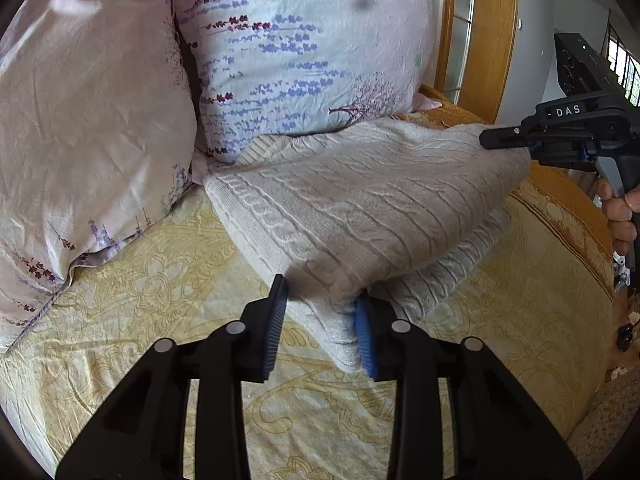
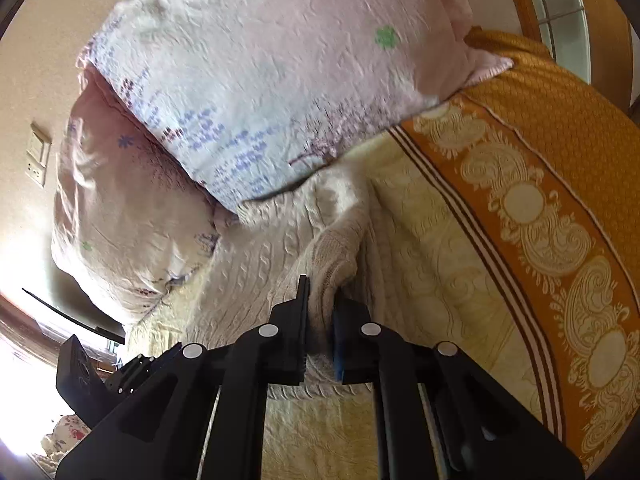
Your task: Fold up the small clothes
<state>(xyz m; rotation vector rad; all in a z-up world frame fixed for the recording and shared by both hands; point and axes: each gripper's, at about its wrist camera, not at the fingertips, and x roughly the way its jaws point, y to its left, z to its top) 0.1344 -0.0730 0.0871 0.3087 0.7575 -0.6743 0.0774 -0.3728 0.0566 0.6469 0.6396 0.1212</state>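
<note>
A cream cable-knit sweater [image 1: 360, 208] lies folded over on the yellow patterned bedspread [image 1: 140, 320], its far edge against the pillows. My left gripper [image 1: 320, 320] is shut on the sweater's near corner, with thick fabric between the blue pads. My right gripper [image 1: 504, 140] holds the sweater's far right corner, lifted off the bed. In the right wrist view the right gripper [image 2: 322, 320] is shut on a bunched fold of the sweater [image 2: 280, 248]. The left gripper's body [image 2: 92, 376] shows at lower left there.
Two floral pillows [image 1: 304, 48] [image 1: 80, 120] stand behind the sweater. An orange patterned bed border [image 2: 540, 200] runs along the right side. A wooden-framed door [image 1: 480, 20] stands beyond the bed. A wall socket [image 2: 38, 156] is at the left.
</note>
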